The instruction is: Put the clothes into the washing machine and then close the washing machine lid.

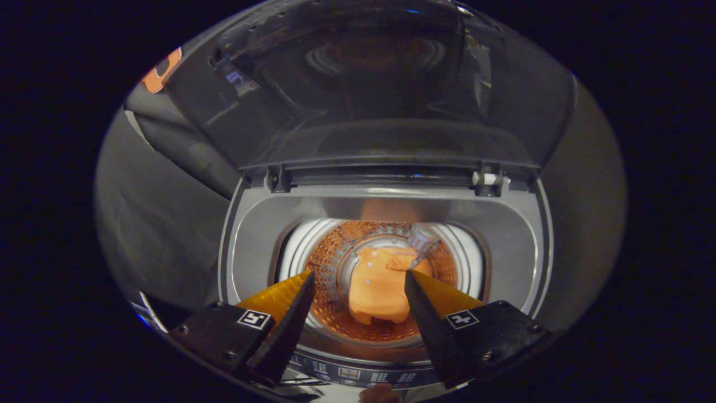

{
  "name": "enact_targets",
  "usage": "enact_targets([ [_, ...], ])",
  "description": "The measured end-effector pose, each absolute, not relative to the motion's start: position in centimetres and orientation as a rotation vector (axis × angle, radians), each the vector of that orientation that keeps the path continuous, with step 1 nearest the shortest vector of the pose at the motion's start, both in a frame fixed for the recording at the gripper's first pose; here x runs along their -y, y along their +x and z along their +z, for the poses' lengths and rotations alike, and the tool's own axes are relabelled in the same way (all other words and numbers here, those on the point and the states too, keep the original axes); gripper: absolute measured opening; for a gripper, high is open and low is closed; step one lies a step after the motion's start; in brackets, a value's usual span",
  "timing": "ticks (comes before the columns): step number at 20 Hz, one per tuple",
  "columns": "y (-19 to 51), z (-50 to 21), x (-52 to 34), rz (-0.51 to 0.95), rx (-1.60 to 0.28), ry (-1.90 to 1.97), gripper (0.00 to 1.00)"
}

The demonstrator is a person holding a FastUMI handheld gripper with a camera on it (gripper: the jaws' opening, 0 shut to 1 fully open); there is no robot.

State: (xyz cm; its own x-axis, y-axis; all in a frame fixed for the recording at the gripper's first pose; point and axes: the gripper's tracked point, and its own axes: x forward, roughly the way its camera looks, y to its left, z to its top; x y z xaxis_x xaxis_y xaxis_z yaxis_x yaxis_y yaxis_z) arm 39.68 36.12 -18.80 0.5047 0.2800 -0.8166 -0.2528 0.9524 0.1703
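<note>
Orange shirt (380,285) lies in the washer (386,204) drum.
Lid (369,84) stands up; gripper (358,274) fingers spread wide, empty, above the drum.

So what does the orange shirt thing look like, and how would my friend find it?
Start at the top-loading washing machine with its dark lid standing open. Look down into the round, hole-dotted drum, beyond the open, empty tongs. The clothes lie on the drum's bottom: a folded orange garment with small pale dots, the only soft thing there, unlike the clear plastic piece beside it.
</note>
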Motion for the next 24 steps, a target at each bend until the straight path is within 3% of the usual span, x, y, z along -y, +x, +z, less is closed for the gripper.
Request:
enact_targets([
  [7, 38.6, -16.4, -36.1, 0.342, -0.959, 0.027, 0.99],
  [24, 39.1, 5.9, -40.1, 0.444, -0.66, 0.02, 0.98],
])
